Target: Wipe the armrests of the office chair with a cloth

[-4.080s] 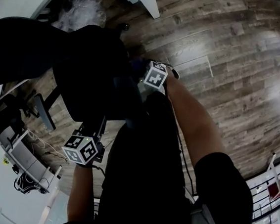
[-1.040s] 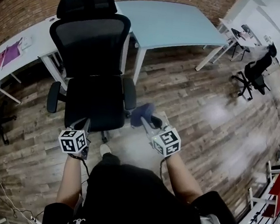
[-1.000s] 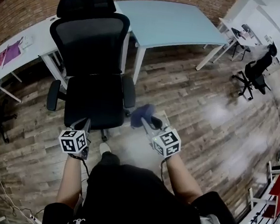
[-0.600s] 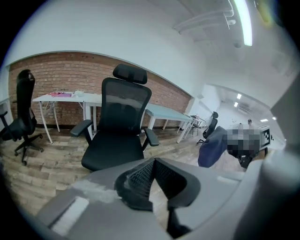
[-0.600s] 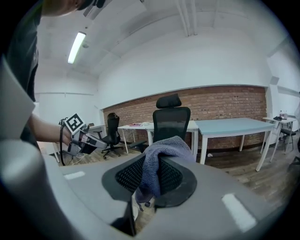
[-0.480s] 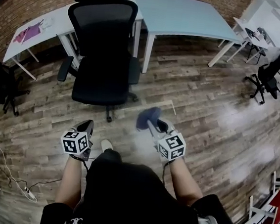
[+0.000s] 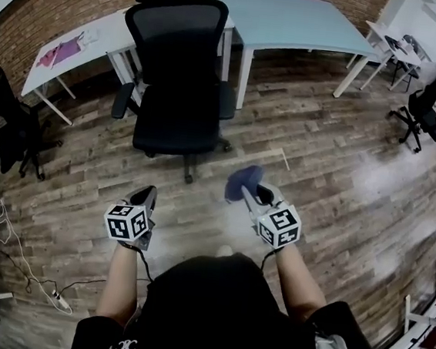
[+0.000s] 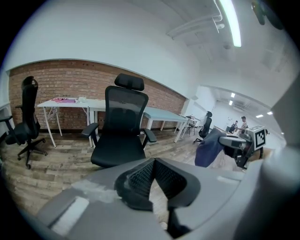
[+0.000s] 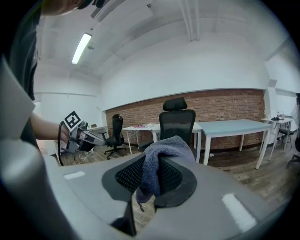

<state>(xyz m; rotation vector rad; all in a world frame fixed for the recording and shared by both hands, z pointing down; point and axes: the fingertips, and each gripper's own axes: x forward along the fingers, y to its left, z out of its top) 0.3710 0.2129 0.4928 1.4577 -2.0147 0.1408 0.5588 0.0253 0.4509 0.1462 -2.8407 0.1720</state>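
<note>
A black mesh office chair [image 7: 180,73] with a headrest stands on the wood floor, its armrests [image 7: 122,99] out at both sides. Both grippers are held well short of it, nothing touching. My right gripper [image 7: 249,190] is shut on a blue-grey cloth [image 7: 241,180], which bunches up between the jaws [image 9: 158,161] in the right gripper view, the chair [image 9: 178,124] behind it. My left gripper [image 7: 146,195] is shut with nothing in it [image 8: 153,164]. In the left gripper view the chair [image 8: 123,136] faces me, and the cloth [image 8: 210,147] hangs at the right.
A light blue table [image 7: 296,19] and a white table [image 7: 85,40] stand behind the chair against a brick wall. Another black chair [image 7: 14,121] is at the left, one more [image 7: 423,106] far right. Cables [image 7: 29,274] lie on the floor lower left.
The chair now lies farther from both grippers than a second ago; I have backed away from it. The right gripper still holds the cloth.
</note>
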